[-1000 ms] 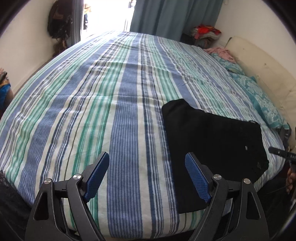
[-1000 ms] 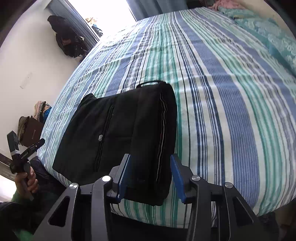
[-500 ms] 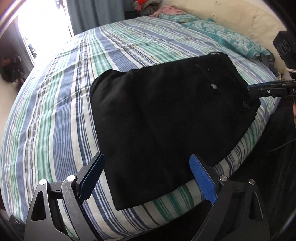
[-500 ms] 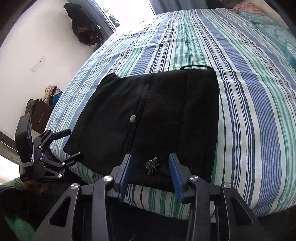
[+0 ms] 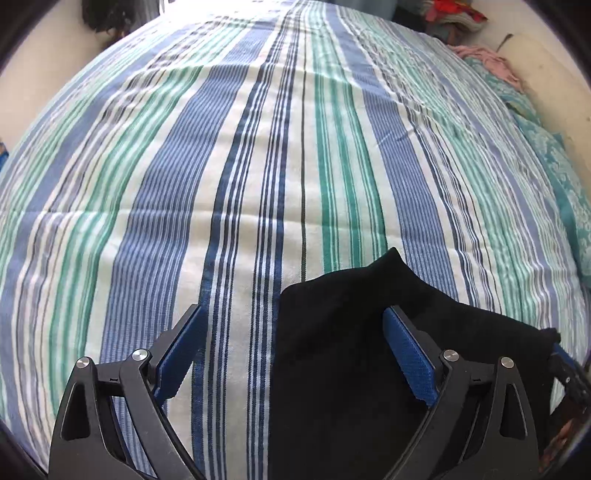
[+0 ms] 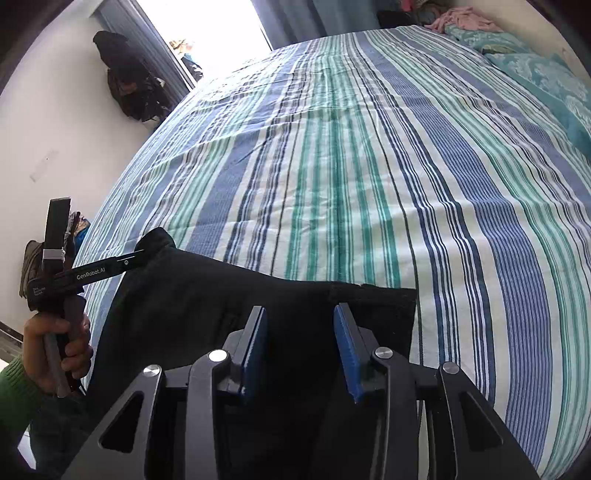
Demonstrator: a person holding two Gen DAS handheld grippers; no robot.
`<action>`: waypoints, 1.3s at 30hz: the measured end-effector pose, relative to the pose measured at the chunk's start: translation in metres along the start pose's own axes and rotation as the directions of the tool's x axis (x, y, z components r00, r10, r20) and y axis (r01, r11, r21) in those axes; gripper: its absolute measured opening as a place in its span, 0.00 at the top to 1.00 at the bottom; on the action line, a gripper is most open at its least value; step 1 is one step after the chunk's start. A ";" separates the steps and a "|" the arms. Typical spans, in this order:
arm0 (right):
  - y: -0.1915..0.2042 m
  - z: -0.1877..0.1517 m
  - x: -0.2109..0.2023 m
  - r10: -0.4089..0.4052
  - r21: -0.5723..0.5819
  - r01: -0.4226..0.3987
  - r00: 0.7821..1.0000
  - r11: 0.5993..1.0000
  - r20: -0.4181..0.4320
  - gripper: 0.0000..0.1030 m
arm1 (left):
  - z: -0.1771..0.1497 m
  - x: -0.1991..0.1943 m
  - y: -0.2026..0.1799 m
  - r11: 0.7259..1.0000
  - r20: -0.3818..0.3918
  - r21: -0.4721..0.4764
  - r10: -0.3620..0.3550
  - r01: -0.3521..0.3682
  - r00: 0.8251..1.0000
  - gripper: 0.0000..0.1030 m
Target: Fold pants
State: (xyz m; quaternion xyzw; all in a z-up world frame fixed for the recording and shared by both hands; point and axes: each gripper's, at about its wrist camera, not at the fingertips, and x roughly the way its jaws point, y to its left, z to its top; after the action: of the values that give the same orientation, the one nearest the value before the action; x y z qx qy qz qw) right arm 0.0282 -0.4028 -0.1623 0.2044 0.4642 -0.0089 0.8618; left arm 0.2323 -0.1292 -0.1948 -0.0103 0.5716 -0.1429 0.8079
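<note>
Folded black pants lie near the front edge of the striped bed. My left gripper hovers over their left edge with its jaws wide and still opening; one blue pad is over the sheet, the other over the cloth. In the right wrist view the pants spread below my right gripper. Its jaws are closing with flat cloth in the gap, and the pads do not press it. The left gripper shows there from the side, at the pants' far left corner, held by a hand.
Teal patterned pillows lie along the bed's right side, with pink clothing behind them. Dark bags hang on the white wall at the left beside a bright doorway. The bed's front edge runs just below both grippers.
The left gripper swung from over the middle of the pants to their left edge and its jaws widened. The right gripper came lower and closer onto the pants' near part and its jaws narrowed.
</note>
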 end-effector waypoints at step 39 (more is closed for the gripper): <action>0.027 -0.126 -0.136 -0.102 0.114 0.072 0.951 0.991 0.291 0.28 | -0.145 -0.121 -0.022 0.942 0.128 0.323 0.048 -0.088 0.991 0.06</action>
State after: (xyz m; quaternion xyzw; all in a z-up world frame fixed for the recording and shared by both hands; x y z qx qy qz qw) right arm -0.1439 -0.3566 -0.1051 0.2236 0.3375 -0.1011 0.9088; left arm 0.0560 -0.0999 -0.1293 0.1353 0.4910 -0.2070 0.8353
